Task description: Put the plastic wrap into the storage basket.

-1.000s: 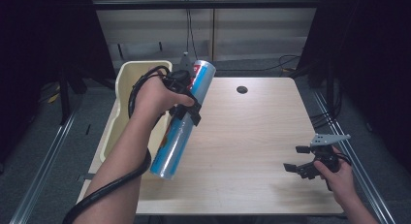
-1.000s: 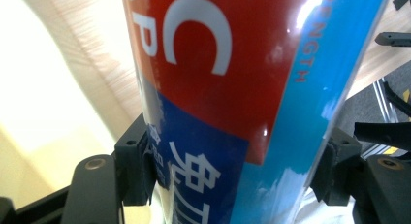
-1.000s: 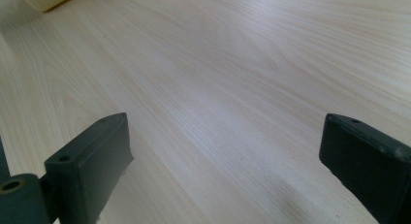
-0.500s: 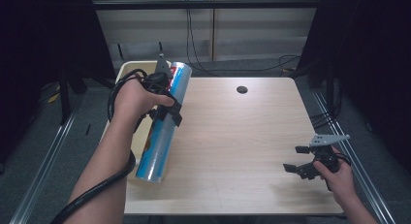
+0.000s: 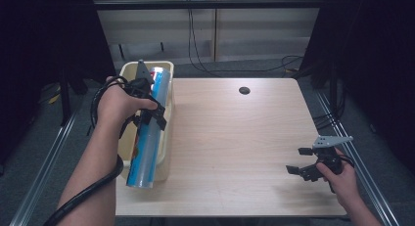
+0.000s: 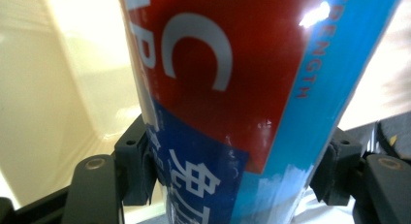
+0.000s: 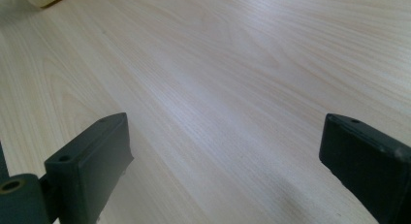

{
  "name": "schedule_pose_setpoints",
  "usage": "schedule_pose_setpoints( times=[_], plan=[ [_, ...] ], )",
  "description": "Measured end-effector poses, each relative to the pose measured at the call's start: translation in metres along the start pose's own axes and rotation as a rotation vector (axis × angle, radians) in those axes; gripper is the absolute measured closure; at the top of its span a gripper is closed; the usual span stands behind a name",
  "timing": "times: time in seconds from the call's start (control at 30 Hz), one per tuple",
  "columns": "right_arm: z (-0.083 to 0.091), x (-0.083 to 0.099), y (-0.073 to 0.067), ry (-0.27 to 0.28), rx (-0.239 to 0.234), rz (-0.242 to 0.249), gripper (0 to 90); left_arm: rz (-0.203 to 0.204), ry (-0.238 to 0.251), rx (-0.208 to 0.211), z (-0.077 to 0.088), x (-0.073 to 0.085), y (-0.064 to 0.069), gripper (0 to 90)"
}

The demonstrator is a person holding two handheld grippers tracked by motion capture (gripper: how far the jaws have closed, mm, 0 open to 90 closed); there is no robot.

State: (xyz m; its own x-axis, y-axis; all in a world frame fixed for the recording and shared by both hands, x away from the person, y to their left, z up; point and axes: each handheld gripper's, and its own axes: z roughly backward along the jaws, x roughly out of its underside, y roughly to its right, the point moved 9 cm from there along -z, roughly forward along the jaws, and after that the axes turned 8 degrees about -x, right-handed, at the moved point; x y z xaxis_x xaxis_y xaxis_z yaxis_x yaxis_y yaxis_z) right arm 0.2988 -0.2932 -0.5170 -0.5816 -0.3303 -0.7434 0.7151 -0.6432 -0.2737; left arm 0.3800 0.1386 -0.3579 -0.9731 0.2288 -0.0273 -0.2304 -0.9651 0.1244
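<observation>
Both left tongs (image 5: 147, 106) pads clamp the roll (image 5: 149, 133) over the bin (image 5: 128, 69).

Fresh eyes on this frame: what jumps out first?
The long shiny blue-and-red roll, clamped in the left gripper and held over the cream bin at the table's left edge. Then the right gripper, jaws open and holding nothing, low at the table's near right corner.

roll (image 6: 232, 88) ends cut off; bin (image 5: 128, 72) interior mostly hidden.
</observation>
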Motion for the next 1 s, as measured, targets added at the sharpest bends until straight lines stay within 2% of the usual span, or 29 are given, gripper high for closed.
schedule_pose_setpoints(
  times=[0.33, 0.37, 0.43, 0.57, 0.63, 0.67, 0.7, 0.77, 0.8, 0.83, 0.87, 0.9, 0.97, 1.0],
  plan=[
    [0.000, 0.000, 0.000, 0.002, 0.003, -0.005, 4.2, 0.069, 0.012, 0.000, -0.012, -0.005, -0.012, 32.0],
    [0.000, 0.000, 0.001, 0.002, 0.007, 0.001, 4.2, 0.060, 0.007, -0.004, -0.014, -0.005, -0.014, 32.1],
    [0.000, 0.000, 0.001, 0.002, 0.007, 0.003, 4.2, 0.066, 0.005, -0.018, -0.017, -0.005, -0.015, 32.0],
    [0.000, 0.001, 0.001, 0.000, 0.002, -0.002, 4.3, 0.107, 0.008, -0.021, -0.023, -0.007, -0.017, 32.0],
    [0.000, 0.000, 0.001, 0.002, 0.004, 0.002, 4.2, 0.115, 0.003, -0.024, -0.026, -0.008, -0.019, 32.1],
    [0.000, 0.000, 0.001, 0.001, 0.006, 0.004, 4.3, 0.137, 0.018, -0.031, -0.029, -0.010, -0.019, 32.0],
    [0.000, 0.000, 0.001, 0.004, 0.000, 0.007, 4.2, 0.129, 0.006, -0.027, -0.029, -0.009, -0.020, 32.0],
    [0.000, 0.000, 0.001, 0.003, 0.004, 0.007, 4.2, 0.151, 0.009, -0.018, -0.032, -0.010, -0.020, 32.0],
    [0.000, 0.001, 0.001, 0.002, 0.006, 0.001, 4.2, 0.140, 0.005, -0.028, -0.033, -0.010, -0.021, 32.0],
    [0.000, 0.001, 0.001, 0.000, 0.003, 0.000, 4.2, 0.154, 0.009, -0.024, -0.034, -0.011, -0.020, 32.0],
    [-0.001, 0.001, 0.000, -0.002, 0.002, 0.002, 4.2, 0.139, 0.001, -0.026, -0.035, -0.010, -0.022, 32.0],
    [-0.001, 0.001, 0.000, -0.003, 0.000, 0.003, 4.2, 0.163, 0.006, -0.029, -0.037, -0.012, -0.021, 32.0],
    [-0.001, 0.001, 0.001, -0.003, 0.005, 0.002, 4.2, 0.162, -0.001, -0.031, -0.039, -0.012, -0.022, 32.0],
    [-0.001, 0.001, 0.001, -0.005, 0.003, 0.005, 4.2, 0.179, 0.007, -0.033, -0.041, -0.013, -0.022, 32.1]
  ],
)
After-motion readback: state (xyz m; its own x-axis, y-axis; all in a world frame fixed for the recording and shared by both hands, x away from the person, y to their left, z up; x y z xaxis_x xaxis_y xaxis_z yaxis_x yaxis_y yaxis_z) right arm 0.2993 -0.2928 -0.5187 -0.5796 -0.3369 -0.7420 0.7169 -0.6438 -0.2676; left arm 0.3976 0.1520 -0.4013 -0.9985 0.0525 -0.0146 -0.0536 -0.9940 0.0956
